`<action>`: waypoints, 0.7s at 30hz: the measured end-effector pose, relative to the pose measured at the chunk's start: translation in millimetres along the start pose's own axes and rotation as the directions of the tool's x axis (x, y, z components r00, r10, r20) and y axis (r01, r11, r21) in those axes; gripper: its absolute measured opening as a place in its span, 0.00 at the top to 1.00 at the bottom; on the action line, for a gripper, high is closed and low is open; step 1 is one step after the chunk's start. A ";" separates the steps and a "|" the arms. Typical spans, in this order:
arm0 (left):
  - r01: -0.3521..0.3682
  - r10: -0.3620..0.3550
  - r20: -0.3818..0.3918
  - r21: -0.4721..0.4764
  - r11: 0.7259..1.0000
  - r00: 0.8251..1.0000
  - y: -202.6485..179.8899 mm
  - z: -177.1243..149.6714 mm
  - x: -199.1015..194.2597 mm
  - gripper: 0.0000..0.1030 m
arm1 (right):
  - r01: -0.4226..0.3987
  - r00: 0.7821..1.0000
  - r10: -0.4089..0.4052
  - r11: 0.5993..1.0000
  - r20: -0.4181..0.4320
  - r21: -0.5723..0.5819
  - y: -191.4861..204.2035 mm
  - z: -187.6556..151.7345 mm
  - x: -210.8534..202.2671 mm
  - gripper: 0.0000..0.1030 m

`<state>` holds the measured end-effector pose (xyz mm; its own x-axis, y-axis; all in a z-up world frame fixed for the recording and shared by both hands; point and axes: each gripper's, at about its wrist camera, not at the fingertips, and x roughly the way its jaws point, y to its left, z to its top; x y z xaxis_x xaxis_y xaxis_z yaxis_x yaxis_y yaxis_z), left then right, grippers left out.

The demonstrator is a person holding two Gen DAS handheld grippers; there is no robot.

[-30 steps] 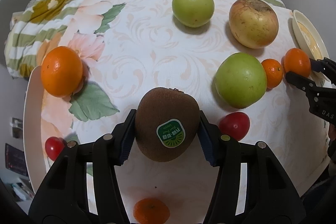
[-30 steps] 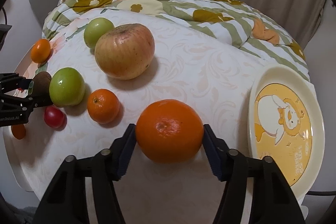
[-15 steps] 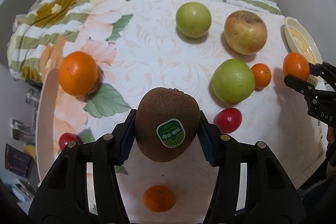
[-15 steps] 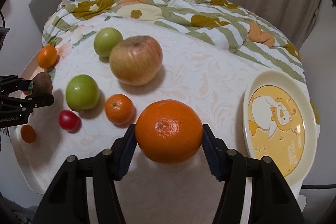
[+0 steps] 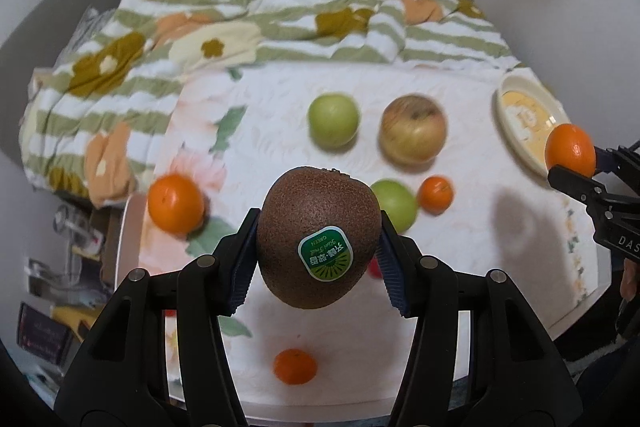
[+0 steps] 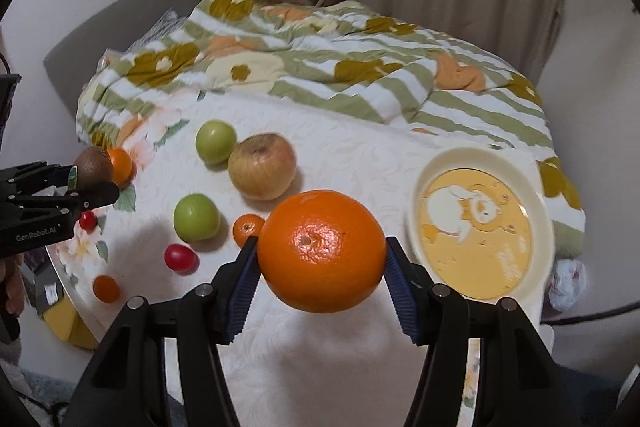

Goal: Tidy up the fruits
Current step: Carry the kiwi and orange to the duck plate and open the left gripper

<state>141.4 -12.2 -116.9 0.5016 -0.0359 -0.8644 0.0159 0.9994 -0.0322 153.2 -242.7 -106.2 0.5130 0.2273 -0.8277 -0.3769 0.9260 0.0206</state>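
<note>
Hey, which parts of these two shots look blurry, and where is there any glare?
Left wrist view: kiwi sharp; table fruit and quilt smeared. Right wrist view: held orange crisp with a small highlight; cream plate shows soft glare at its lower right; background mildly blurred.

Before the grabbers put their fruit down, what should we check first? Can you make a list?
1. Left gripper squeezing the kiwi tight: ok, both pads touch it.
2. Right gripper squeezing the big orange tight: ok.
3. Both fruits lifted off the tablecloth: ok, each hangs above it.
4. Yellow plate has room: ok, nothing lies on it.
5. Plate steady on the table: cannot tell, its far side sits near the edge.
6. Which spot the kiwi belongs in: cannot tell.
</note>
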 end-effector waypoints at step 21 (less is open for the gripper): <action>0.119 -0.127 0.109 0.078 0.990 0.986 -187.0 96.7 13.9 0.40 | 0.060 0.994 -0.063 0.998 0.089 0.034 -169.6 24.5 -35.4 0.46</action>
<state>229.0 -199.4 -74.4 0.5872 -0.1620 -0.7931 0.1430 0.9851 -0.0954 217.9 -400.3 -66.7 0.6020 0.1947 -0.7744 -0.3189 0.9478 -0.0096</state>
